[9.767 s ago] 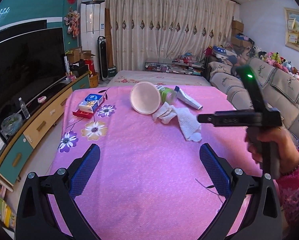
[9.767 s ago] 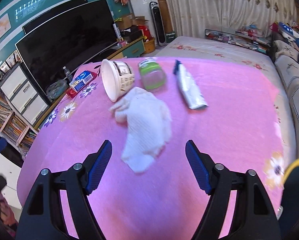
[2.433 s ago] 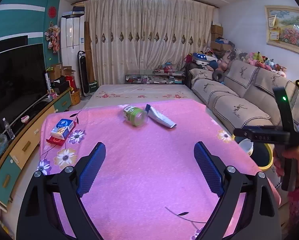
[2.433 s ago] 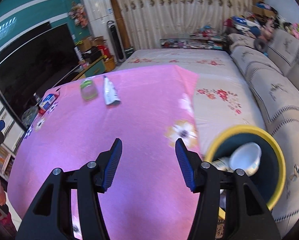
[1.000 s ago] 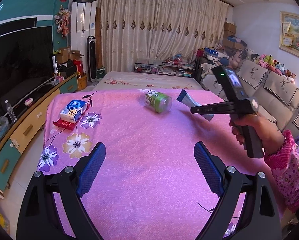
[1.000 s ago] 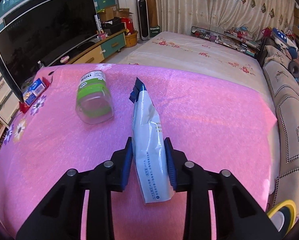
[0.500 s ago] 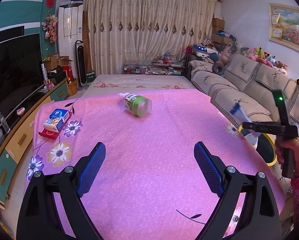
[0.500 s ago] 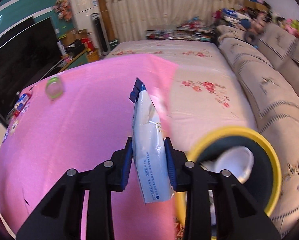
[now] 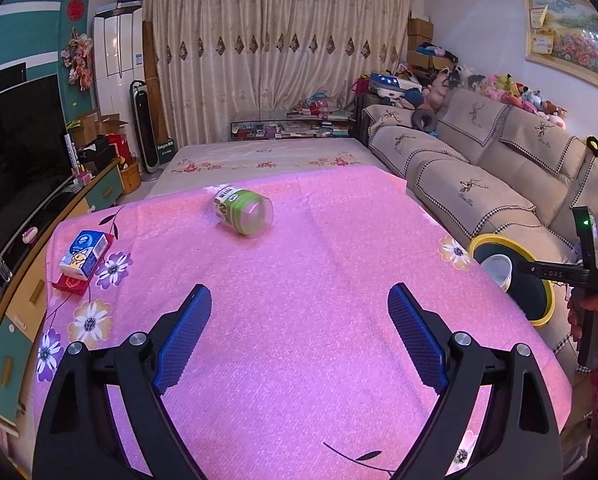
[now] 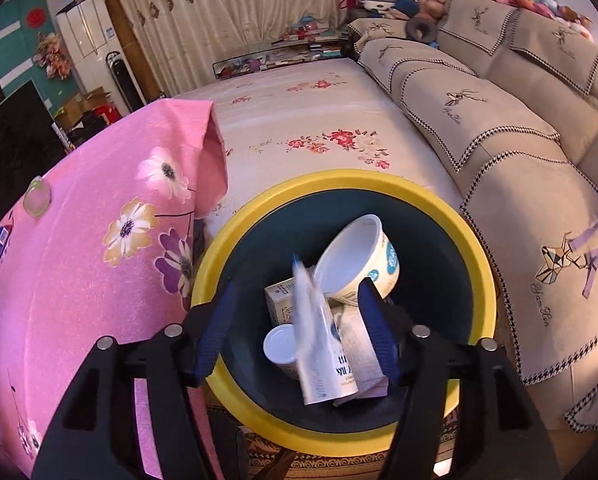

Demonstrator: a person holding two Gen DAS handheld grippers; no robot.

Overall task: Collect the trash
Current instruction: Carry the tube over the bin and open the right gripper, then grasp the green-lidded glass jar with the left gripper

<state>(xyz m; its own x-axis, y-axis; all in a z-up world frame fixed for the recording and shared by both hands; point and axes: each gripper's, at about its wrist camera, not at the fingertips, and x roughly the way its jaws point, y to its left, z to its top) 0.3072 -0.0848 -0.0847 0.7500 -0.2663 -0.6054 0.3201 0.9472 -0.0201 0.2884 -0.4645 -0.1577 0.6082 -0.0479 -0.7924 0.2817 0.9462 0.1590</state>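
Observation:
My right gripper [image 10: 299, 330] hangs over the yellow-rimmed bin [image 10: 475, 240] beside the pink table, and its jaws are opening. The white-and-blue wrapper [image 10: 319, 344] is blurred between the blue pads, free of both, dropping into the bin. In the bin lie a white bowl [image 10: 359, 260], a carton [image 10: 281, 300] and a small white cup [image 10: 279, 346]. My left gripper [image 9: 299, 334] stands open over the pink tablecloth [image 9: 319, 300] with nothing between its fingers. Far ahead of it lies a green-banded clear jar [image 9: 243, 214] on its side. The left wrist view also shows the bin [image 9: 539, 312] and a hand [image 9: 591, 316] holding the right gripper.
A tissue pack on a red box [image 9: 83, 254] lies at the table's left edge. A beige sofa [image 10: 519, 140] runs to the right of the bin. A TV and its cabinet [image 9: 15, 184] line the left wall. A cream floral surface [image 9: 267, 158] lies beyond the table.
My right gripper swung further over the bin and opened its jaws, letting go of the wrapper. My left gripper shifted a little over the table and stayed open.

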